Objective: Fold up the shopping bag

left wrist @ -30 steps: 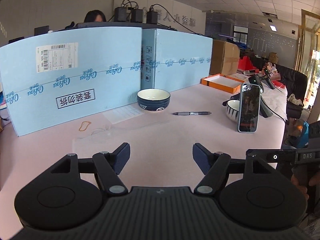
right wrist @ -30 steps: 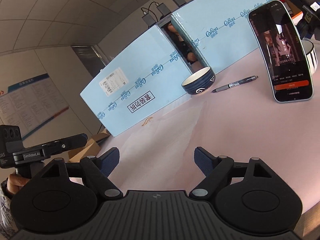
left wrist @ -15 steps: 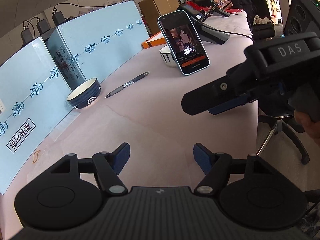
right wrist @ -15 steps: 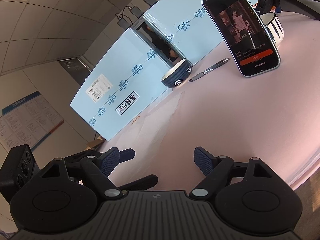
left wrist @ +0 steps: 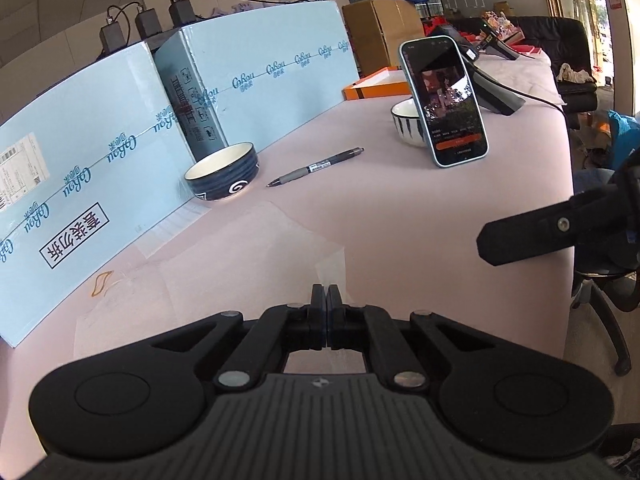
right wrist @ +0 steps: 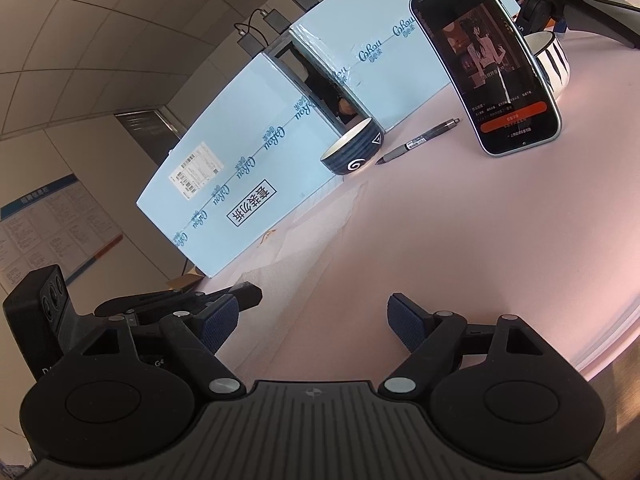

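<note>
The shopping bag (left wrist: 256,256), a thin see-through plastic one, is lying flat on the pink bench (left wrist: 420,216), in front of the blue cartons (left wrist: 100,160) and just short of the dark bowl (left wrist: 222,172). The left gripper (left wrist: 327,296) is sitting low at the bag's near edge with its jaws clenched together, seemingly pinching that edge, though the film is too clear for me to be sure. The right gripper (right wrist: 312,320) is hovering beside it with jaws released, holding nothing. I'd say the first fold is just starting: the next move is calling for the right one to catch the matching corner so both can carry the edge over. Half a second ago the left jaws were spread wide above the bench; now they are closing down on the bag. A pen (left wrist: 316,168) and a propped phone (left wrist: 444,100) are standing farther back.
</note>
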Demonstrator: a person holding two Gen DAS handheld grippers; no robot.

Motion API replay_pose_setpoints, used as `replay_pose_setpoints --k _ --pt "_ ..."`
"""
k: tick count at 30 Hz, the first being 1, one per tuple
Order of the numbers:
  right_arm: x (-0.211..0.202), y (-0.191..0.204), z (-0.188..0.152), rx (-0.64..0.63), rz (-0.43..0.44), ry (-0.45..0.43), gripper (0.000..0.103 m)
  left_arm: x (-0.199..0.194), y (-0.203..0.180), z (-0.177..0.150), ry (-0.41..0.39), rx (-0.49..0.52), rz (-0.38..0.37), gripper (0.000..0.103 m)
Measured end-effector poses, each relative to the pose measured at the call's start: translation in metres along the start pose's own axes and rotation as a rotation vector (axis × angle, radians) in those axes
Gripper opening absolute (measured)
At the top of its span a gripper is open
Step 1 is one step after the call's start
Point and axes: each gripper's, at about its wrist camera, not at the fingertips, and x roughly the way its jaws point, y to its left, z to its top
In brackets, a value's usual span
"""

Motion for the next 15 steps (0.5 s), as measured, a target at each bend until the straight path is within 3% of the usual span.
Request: replay_pose_setpoints --k 7,15 --pt "0.003 0.008 -0.001 -0.041 -0.027 0.016 0.081 -0.030 0.066 -0.006 -0.050 -0.147 0.189 0.001" --pt "0.039 0.037 0.001 -0.171 0.037 0.170 0.077 -0.078 0.117 -0.028 -0.097 -0.257 0.374 0.001"
